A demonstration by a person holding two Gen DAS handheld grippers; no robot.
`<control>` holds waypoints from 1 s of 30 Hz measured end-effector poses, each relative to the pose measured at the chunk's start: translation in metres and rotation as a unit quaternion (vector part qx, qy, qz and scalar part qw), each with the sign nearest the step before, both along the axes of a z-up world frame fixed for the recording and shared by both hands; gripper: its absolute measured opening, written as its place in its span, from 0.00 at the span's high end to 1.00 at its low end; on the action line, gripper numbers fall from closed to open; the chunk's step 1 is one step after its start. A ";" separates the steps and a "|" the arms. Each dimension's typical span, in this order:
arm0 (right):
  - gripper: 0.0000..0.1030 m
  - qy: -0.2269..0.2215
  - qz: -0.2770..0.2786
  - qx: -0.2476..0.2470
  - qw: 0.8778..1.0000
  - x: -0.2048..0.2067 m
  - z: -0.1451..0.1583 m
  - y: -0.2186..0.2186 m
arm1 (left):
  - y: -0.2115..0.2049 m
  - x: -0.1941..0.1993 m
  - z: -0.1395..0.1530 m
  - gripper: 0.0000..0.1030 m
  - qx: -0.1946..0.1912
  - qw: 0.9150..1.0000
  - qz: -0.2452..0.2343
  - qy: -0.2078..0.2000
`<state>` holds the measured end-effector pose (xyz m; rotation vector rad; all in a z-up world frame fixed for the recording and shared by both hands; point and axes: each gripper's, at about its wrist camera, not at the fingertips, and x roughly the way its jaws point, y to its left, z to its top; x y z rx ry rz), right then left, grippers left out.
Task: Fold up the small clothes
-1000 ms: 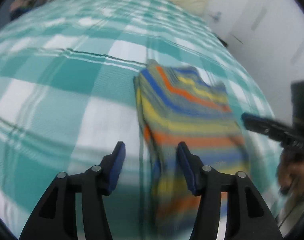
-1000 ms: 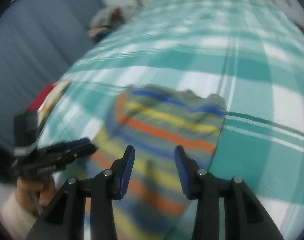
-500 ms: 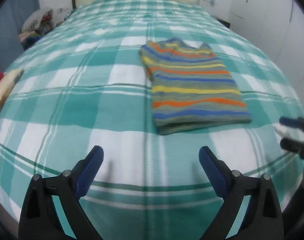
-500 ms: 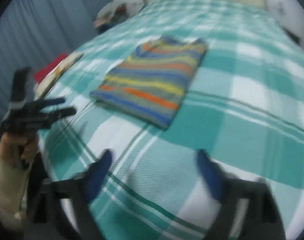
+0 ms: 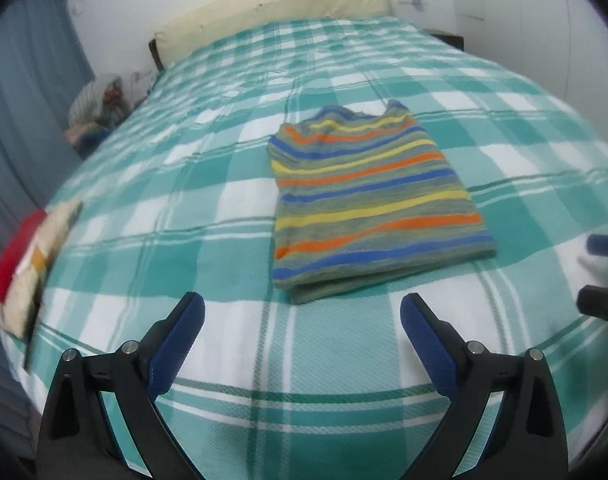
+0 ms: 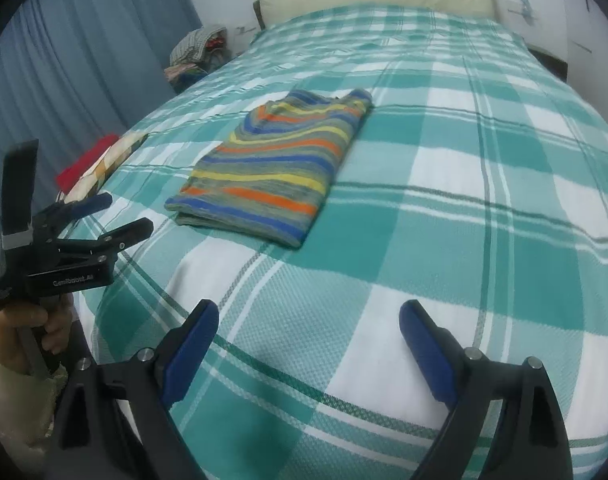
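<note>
Jaws: both your left gripper (image 5: pixel 302 318) and right gripper (image 6: pixel 308 326) stand wide apart, holding nothing.
Garment: your striped top (image 5: pixel 374 200) lies folded flat on the checked bedspread (image 5: pixel 184 160), well apart from both grippers.
Risk: if you reach in again, a finger could snag the near edge and undo the layers.
Change: a second ago your jaws were narrower, right over the cloth; now you've backed off.

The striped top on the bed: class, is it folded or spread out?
Folded. The striped top lies as a compact rectangle on the checked blanket, with doubled layers visible at its near edge; no sleeves stick out.
</note>
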<state>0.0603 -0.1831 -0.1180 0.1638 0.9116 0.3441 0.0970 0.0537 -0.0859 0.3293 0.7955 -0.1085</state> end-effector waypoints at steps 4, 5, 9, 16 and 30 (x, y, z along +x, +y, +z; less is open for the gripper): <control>0.12 0.011 0.004 0.034 0.999 0.015 -0.003 -0.004 | 0.014 0.025 0.001 0.04 0.015 1.000 -0.012 -0.010; 0.12 0.009 0.001 0.052 0.999 0.023 -0.002 -0.009 | 0.026 0.040 0.002 0.04 0.003 1.000 -0.006 -0.010; 0.12 -0.014 -0.046 0.149 0.988 0.066 0.002 -0.041 | 0.078 0.113 -0.004 0.03 -0.131 0.990 0.015 0.053; 0.22 0.067 -0.049 0.275 0.958 0.183 -0.046 -0.050 | 0.093 0.209 -0.053 0.04 -0.304 0.938 -0.029 0.166; 0.79 0.032 0.012 0.199 0.979 0.230 -0.016 0.035 | 0.037 0.217 -0.025 0.84 -0.305 0.937 -0.073 0.152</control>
